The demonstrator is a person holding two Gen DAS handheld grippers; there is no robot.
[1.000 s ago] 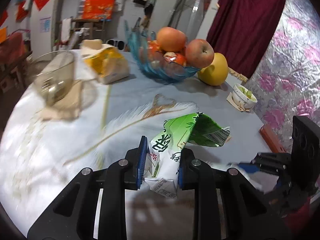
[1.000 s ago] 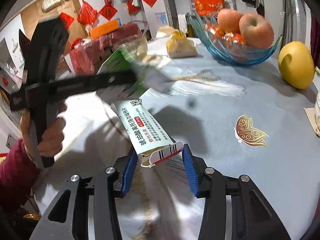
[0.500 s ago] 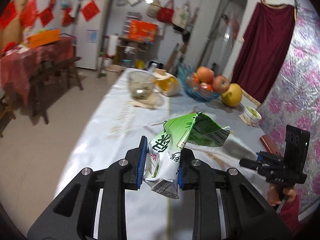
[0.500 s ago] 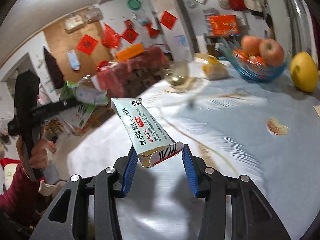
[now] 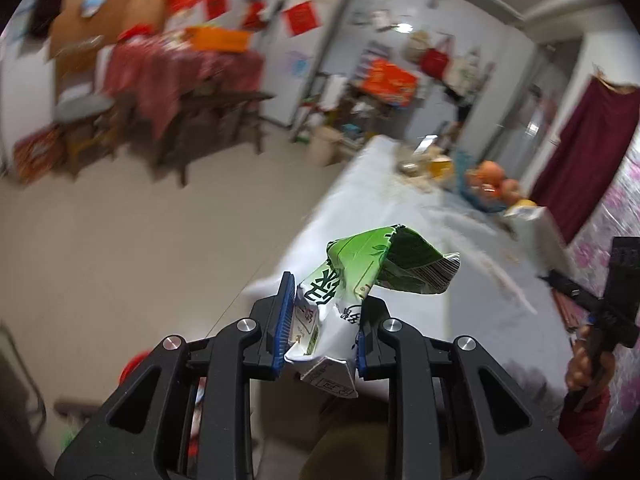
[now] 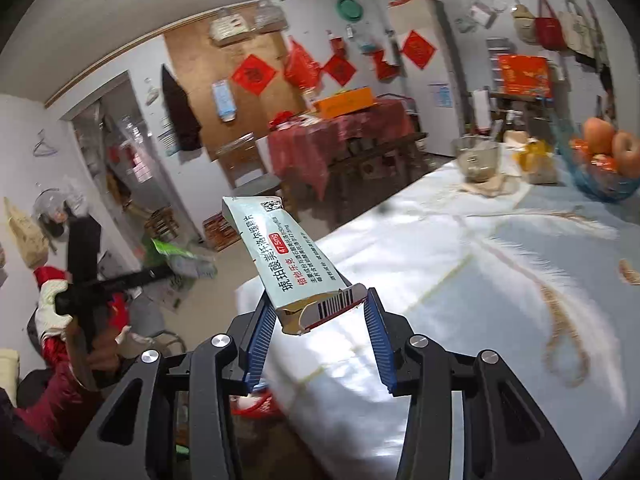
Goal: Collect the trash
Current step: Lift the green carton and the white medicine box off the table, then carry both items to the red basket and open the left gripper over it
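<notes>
My left gripper [image 5: 325, 322] is shut on a crumpled green and white carton [image 5: 360, 268], held in the air off the table's near corner, with floor beneath. The right wrist view shows that same left gripper [image 6: 160, 274] at the far left, with the green carton [image 6: 176, 254] in it and a hand [image 6: 100, 344] on its handle. My right gripper [image 6: 319, 308] is shut on one end of a long pale medicine box [image 6: 280, 256] that sticks up and away over the table's corner.
The table with a pale cloth [image 6: 480, 280] runs back to the right, bearing a glass cup [image 6: 478, 158], a yellow bag [image 6: 536, 160] and a blue fruit bowl [image 6: 600, 172]. Something red [image 6: 256, 404] sits low beside the table corner. Open floor [image 5: 140, 240] lies to the left.
Both grippers have drawn back from the tabletop past its near corner and swung left, toward the room. Each keeps the same hold on its piece of trash.
</notes>
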